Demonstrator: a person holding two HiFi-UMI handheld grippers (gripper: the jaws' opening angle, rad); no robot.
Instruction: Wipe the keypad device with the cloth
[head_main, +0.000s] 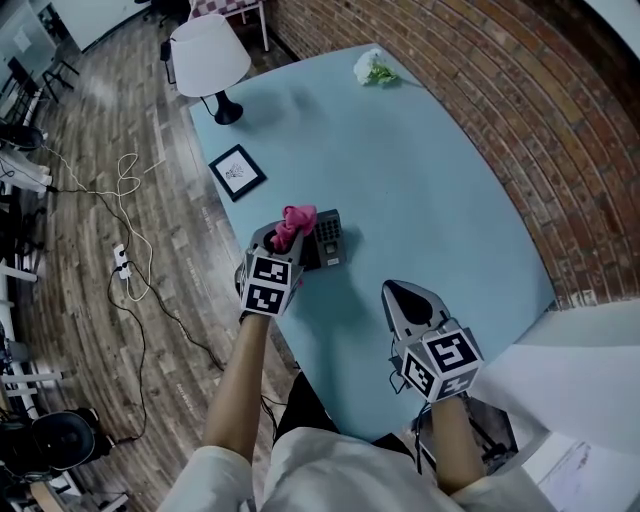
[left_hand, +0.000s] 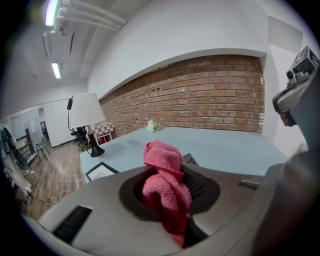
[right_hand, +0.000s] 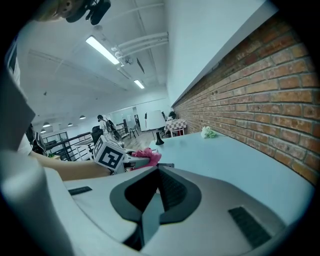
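Note:
A dark keypad device (head_main: 327, 238) lies on the light blue table (head_main: 420, 170) near its left edge. My left gripper (head_main: 283, 238) is shut on a pink cloth (head_main: 295, 221), which bunches up between its jaws (left_hand: 165, 187) right beside the keypad's left end. The keypad (left_hand: 191, 161) peeks out just behind the cloth in the left gripper view. My right gripper (head_main: 408, 299) hovers over the table's near part, to the right of the keypad, jaws shut with nothing between them. The right gripper view catches the left gripper's marker cube (right_hand: 110, 153) and the cloth (right_hand: 146, 157).
A white lamp (head_main: 210, 60) stands at the table's far left corner, a black picture frame (head_main: 237, 172) lies near the left edge, and a white flower bunch (head_main: 374, 68) sits by the brick wall (head_main: 500, 110). Cables (head_main: 125, 250) trail over the wooden floor on the left.

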